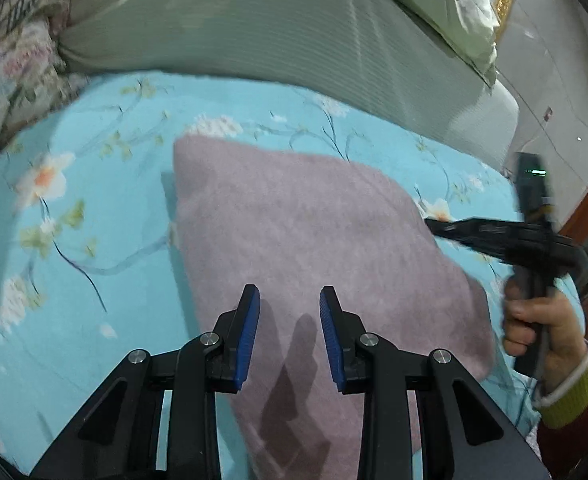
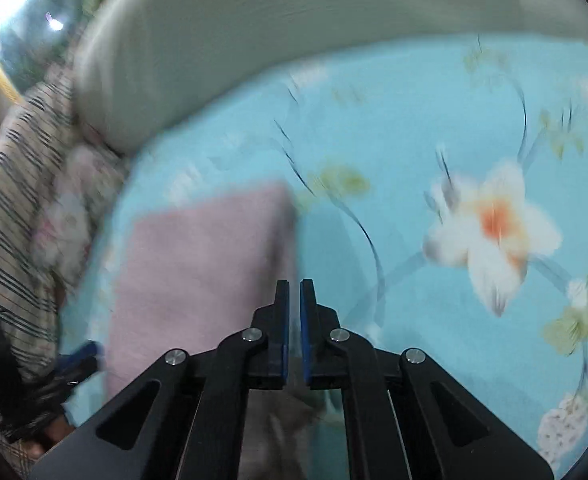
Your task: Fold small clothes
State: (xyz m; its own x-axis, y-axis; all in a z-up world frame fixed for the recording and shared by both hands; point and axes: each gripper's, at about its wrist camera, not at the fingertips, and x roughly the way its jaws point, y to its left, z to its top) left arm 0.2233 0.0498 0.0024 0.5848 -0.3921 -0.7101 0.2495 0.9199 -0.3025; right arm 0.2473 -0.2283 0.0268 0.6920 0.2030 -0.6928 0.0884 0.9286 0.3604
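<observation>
A folded mauve cloth (image 1: 314, 240) lies flat on the turquoise floral bedsheet (image 1: 74, 240). My left gripper (image 1: 290, 300) hovers over the cloth's near part, open, with nothing between its blue pads (image 1: 248, 332). At the cloth's right edge a hand (image 1: 534, 320) holds my right gripper (image 1: 434, 224). In the right wrist view that right gripper (image 2: 294, 292) is shut, with nothing seen between its fingers, above the mauve cloth's (image 2: 202, 260) right edge. The left gripper (image 2: 80, 354) shows blurred at the lower left.
A long grey-green pillow (image 1: 254, 28) runs along the far side of the bed, with a paler one (image 1: 446, 4) on top. A floral and striped quilt (image 2: 6, 200) is bunched at the left. The bedsheet (image 2: 434, 120) stretches on to the right.
</observation>
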